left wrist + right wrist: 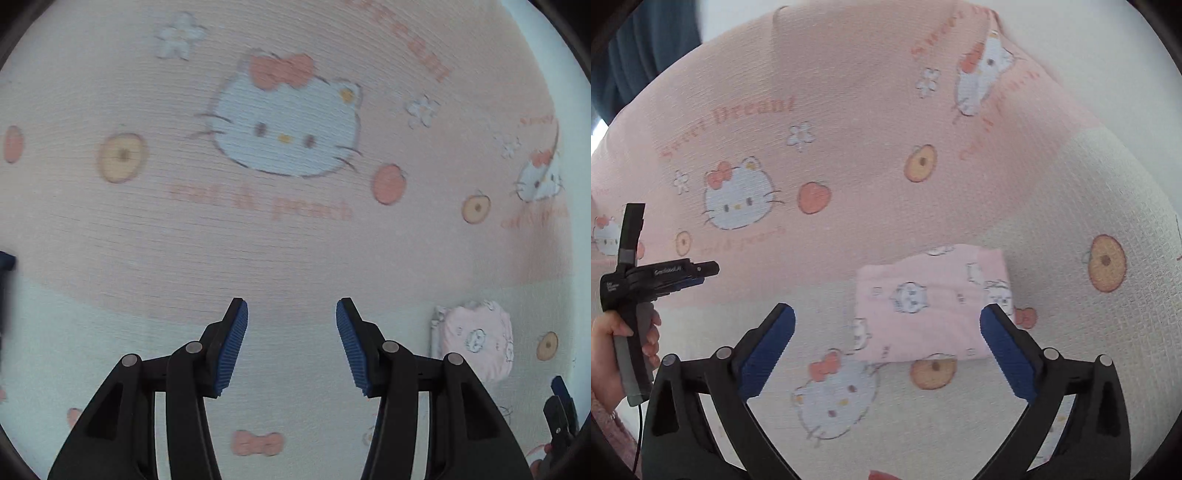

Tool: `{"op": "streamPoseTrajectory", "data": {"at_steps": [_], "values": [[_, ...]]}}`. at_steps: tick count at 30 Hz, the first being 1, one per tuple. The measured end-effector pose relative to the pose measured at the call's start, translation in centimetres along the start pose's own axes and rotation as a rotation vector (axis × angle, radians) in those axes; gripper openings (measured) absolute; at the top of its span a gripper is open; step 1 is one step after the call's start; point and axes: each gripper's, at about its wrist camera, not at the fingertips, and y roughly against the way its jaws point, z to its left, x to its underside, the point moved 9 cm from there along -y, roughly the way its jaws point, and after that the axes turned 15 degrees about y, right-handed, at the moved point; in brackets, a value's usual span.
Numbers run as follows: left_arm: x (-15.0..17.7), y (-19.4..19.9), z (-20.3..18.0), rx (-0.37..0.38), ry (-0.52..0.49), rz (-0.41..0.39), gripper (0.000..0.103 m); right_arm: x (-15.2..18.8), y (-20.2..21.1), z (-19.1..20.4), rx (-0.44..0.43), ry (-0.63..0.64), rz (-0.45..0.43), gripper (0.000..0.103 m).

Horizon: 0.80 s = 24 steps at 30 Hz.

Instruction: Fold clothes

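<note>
From the left wrist, the left gripper (pixel 291 343) hangs over a printed bedsheet (pixel 295 240), its blue-padded jaws spread moderately wide with nothing between them. Low on the right lies a small pink garment (pixel 476 339), already a compact bundle, resting flat on the pale band of the sheet, just right of the gripper and apart from it. At the far right edge a sliver of the other tool's dark tip shows. The picture is a little blurred, so the bundle's edges are soft here.

From the right wrist, the right gripper (pixel 886 347) is opened wide and empty, and the garment (pixel 931 306) sits just ahead of it, between the lines of the two fingers but not touched by either. It shows as a neat, roughly rectangular packet with straight edges and small cat faces printed on it. Its long axis runs left to right across this view, crosswise to the fingers, tilted slightly so the right end sits further away. On the left, a hand (pixel 613 343) holds the left tool by its handle, well clear of the cloth.

As for progress, the garment lies folded and set down, with both grippers free. Whether another fold is meant, or other clothes wait out of sight, the pictures do not settle.
</note>
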Motion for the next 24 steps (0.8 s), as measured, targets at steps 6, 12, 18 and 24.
{"op": "streamPoseTrajectory", "data": {"at_steps": [6, 12, 18, 24], "values": [[-3.2, 7.7, 11.0, -0.148, 0.0, -0.104, 0.054, -3.5, 0.7, 12.1, -0.108, -0.051, -0.027, 0.102], [-2.8, 15.2, 18.4, -0.16, -0.022, -0.108, 0.055, -5.5, 3.6, 23.9, -0.207, 0.05, -0.041, 0.102], [-0.3, 22.1, 21.6, -0.219, -0.067, -0.16, 0.055, -6.5, 9.3, 31.8, -0.219, 0.191, -0.096, 0.102], [5.1, 29.0, 21.5, -0.131, -0.043, -0.28, 0.055, -2.8, 14.4, 34.2, -0.271, 0.193, -0.114, 0.102]]}}
